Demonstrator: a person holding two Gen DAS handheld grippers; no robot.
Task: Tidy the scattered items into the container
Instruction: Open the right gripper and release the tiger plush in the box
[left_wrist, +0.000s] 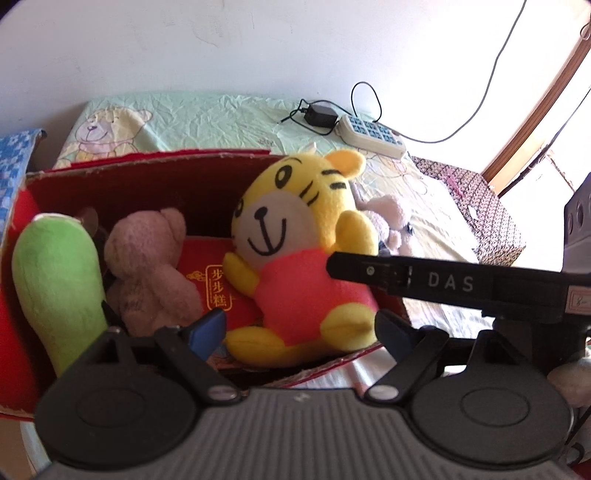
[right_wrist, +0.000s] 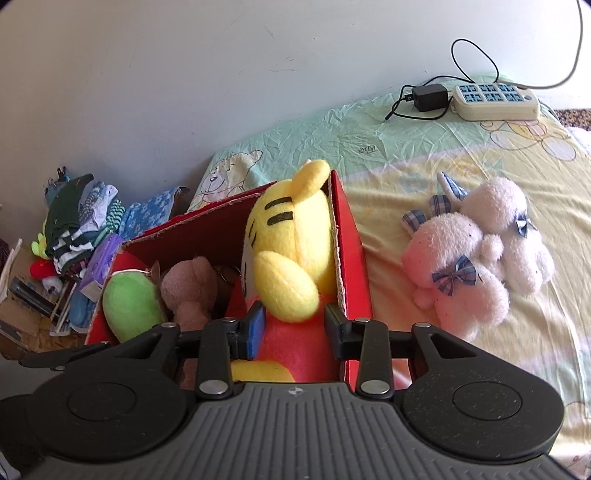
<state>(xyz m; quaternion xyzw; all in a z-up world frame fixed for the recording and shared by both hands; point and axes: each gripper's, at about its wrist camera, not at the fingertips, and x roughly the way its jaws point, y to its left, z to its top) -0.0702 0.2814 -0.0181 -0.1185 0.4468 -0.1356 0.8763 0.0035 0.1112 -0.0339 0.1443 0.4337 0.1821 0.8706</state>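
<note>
Left tongs: we see our left gripper (left_wrist: 301, 328) spread wide, its pads (left_wrist: 208, 326) clear of everything, with nothing between them.
Right tongs: our right gripper (right_wrist: 293, 326) stands part-open around the tiger's lower body; we see small gaps beside each pad (right_wrist: 255, 325), so it does not pinch the toy. In the left wrist view its black finger reaches in from the right, across the tiger's red belly.
Tiger: the yellow plush tiger in a red shirt (left_wrist: 295, 258) sits upright in the box, just ahead of both tongs, against the box's right wall.
Container: the red cardboard box with torn edges (left_wrist: 147, 173) lies open directly ahead of our left tongs; its right wall (right_wrist: 351, 258) runs just right of our right tongs.
Other toys inside: a brown plush bear (left_wrist: 147, 266) and a green plush gourd-shaped toy (left_wrist: 55, 280) lie ahead and left of the left tongs, beside the tiger.
Still outside: two white fluffy plush animals with blue checked bows (right_wrist: 476, 254) lie together on the pale cartoon-print bedsheet (right_wrist: 461, 155), ahead and right of the right tongs, apart from the box.
Far ahead: a cream power strip (right_wrist: 495, 101) with a black adapter (right_wrist: 430, 98) rests near the wall.
Far left: folded clothes (right_wrist: 81, 221) are piled beyond the box.
</note>
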